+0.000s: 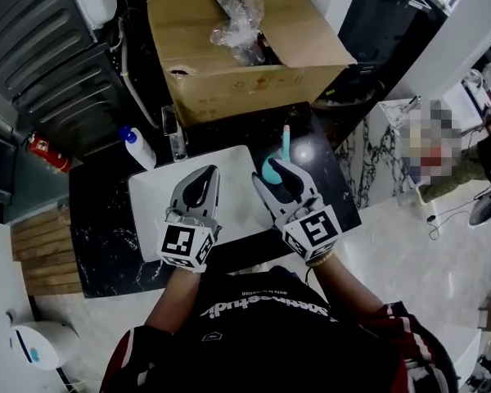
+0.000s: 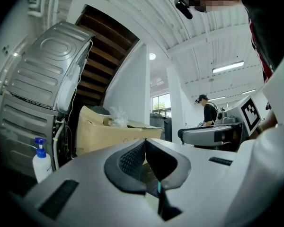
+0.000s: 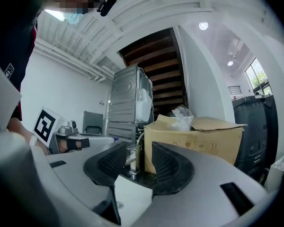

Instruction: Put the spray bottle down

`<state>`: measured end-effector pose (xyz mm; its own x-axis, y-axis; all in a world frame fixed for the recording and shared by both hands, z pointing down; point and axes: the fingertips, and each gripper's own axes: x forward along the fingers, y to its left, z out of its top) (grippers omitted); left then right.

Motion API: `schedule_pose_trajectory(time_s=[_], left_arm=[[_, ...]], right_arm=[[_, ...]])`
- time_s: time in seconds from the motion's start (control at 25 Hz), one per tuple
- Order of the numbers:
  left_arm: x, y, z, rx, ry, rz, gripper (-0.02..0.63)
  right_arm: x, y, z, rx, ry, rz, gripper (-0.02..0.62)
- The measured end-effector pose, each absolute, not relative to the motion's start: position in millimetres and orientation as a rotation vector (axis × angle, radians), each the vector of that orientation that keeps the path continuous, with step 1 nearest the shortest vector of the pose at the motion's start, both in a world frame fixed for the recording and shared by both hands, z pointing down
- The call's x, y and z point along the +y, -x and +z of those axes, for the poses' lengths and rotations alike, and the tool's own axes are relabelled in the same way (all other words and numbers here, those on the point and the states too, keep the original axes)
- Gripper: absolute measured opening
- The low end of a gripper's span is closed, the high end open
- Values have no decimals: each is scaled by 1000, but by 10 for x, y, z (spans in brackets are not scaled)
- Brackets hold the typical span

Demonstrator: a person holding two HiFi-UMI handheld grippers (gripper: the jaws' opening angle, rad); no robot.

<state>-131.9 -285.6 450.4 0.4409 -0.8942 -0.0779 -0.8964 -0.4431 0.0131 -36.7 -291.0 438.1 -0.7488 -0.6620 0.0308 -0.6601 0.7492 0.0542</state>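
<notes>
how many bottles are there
2: a white bottle with a blue top at the counter's back left, and a teal spray bottle by the right gripper's tips. More may be hidden.

No words can be read. The cardboard box carries small printed handling symbols on its side. White lettering on the person's shirt is upside down and illegible. Coded square markers sit on the cubes of the left gripper and right gripper
</notes>
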Motion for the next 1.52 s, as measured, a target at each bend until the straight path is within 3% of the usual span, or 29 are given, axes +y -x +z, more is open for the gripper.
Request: schedule_pose_trajectory(time_s=[0.56, 0.96, 1.52], left_arm=[[-2461, 2004, 4100, 1801, 2450, 101, 17], [-2262, 2305, 3948, 1867, 2353, 72, 17], [-2317, 2272, 3899, 1866, 2373, 140, 17]], right_arm=[[-2575, 1208, 3838, -3090, -841, -126, 183], [-2434, 1503, 3639, -3160, -708, -201, 83], [-2513, 1525, 3892, -3083, -703, -146, 38]])
